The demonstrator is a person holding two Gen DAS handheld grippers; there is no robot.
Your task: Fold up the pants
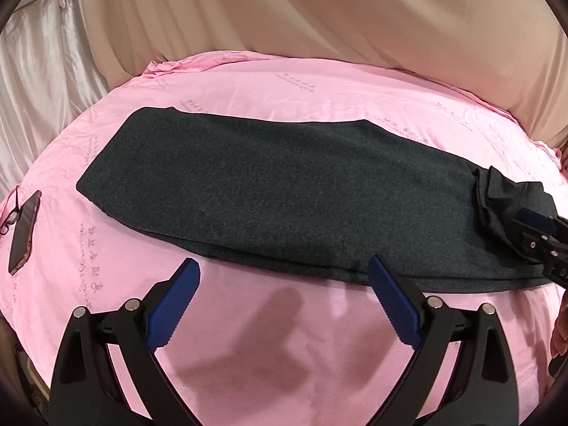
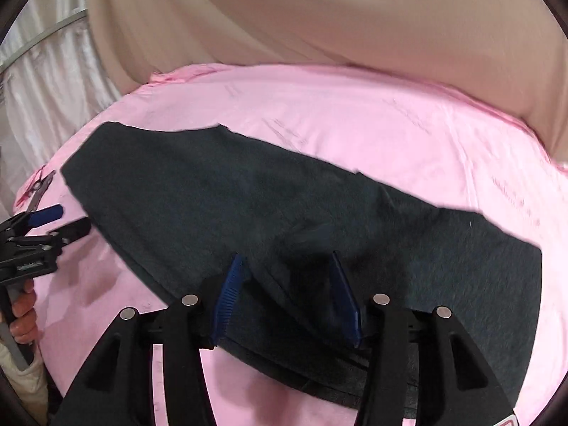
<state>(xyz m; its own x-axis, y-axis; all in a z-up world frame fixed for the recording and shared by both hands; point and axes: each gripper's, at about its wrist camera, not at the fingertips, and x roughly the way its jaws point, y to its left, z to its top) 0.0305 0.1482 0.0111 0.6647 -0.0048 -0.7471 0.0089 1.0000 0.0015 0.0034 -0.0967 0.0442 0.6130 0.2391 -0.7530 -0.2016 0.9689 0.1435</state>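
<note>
Dark grey pants (image 1: 269,191) are laid flat on a pink sheet (image 1: 284,81) that covers a bed. They are stretched out long from side to side.

In the left wrist view, the left claw (image 1: 282,273) is held just in front of the near edge of the pants. Its two blue pads (image 1: 174,305) are spread wide apart, and nothing is held between them. Only pink sheet and the claw's own shadow are seen in the gap. The tip of the right pad sits at the near edge of the dark cloth, but whether it is touching cannot be told.

In the right wrist view, the right claw (image 2: 285,269) is placed over the near part of the pants (image 2: 248,191). Its blue pads (image 2: 227,294) are parted, with a bump of dark cloth lying between them. The pads are not pressed onto the cloth, so it is let go, not pinched. In the left view this claw (image 1: 532,227) is seen at the far right, beside a bunched-up end of the pants.

A phone (image 1: 25,227) and a pair of glasses (image 1: 9,213) are seen on the sheet, well apart from the pants on the left side. A beige curtain (image 1: 319,17) is hung behind the bed
</note>
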